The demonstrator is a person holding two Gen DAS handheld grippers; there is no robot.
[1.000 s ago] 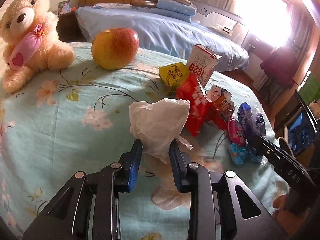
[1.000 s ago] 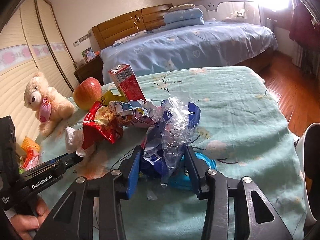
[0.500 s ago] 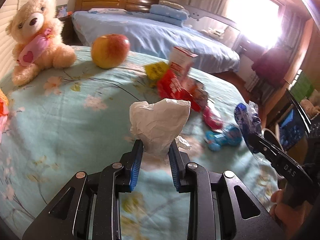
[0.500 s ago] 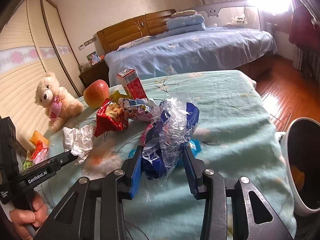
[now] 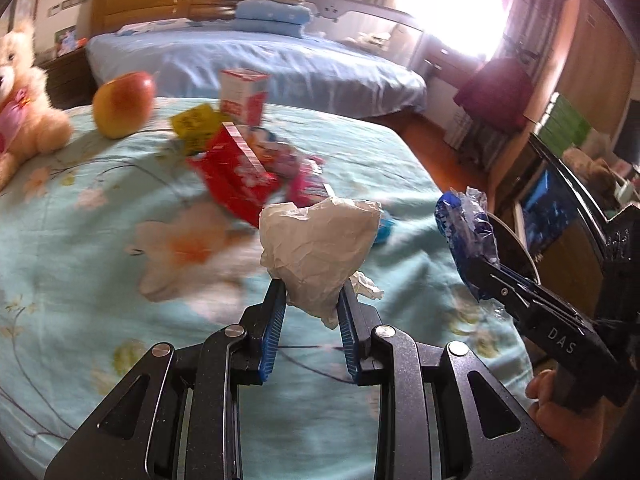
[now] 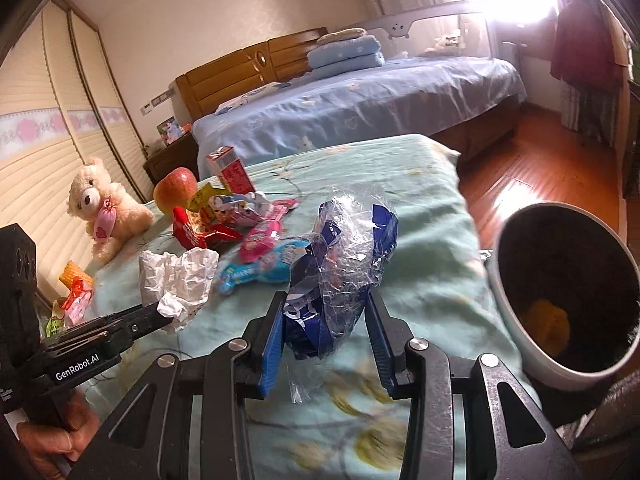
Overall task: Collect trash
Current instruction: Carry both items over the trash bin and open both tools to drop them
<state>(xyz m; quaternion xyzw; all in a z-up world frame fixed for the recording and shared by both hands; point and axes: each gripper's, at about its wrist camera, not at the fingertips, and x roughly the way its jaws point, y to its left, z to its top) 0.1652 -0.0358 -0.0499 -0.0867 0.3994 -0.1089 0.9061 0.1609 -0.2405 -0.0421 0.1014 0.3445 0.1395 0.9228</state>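
Left claw [image 5: 311,292] is clamped on a crumpled white paper tissue [image 5: 320,244], lifted clear of the bench covered in a pale green floral cloth [image 5: 120,208]; the wad stands roughly upright, its narrow end pinched between the blue pads and its broad end up. Right claw [image 6: 326,312] is closed on a crinkled blue-and-clear plastic wrapper [image 6: 344,256], long axis upright and leaning slightly right, also held above the cloth.

Just right of that wrapper stands a round white-rimmed bin with dark interior [image 6: 516,320]; something yellow-orange lies at its bottom, identity unclear.

Remaining on the bench: a red snack packet [image 6: 196,232], a pink wrapper [image 6: 262,240], a light blue wrapper [image 6: 256,270], a yellow packet [image 5: 192,124] and an upright red-and-white carton [image 6: 228,168]. A red-yellow apple [image 6: 176,192] and a cream teddy bear [image 6: 100,208] sit further back.
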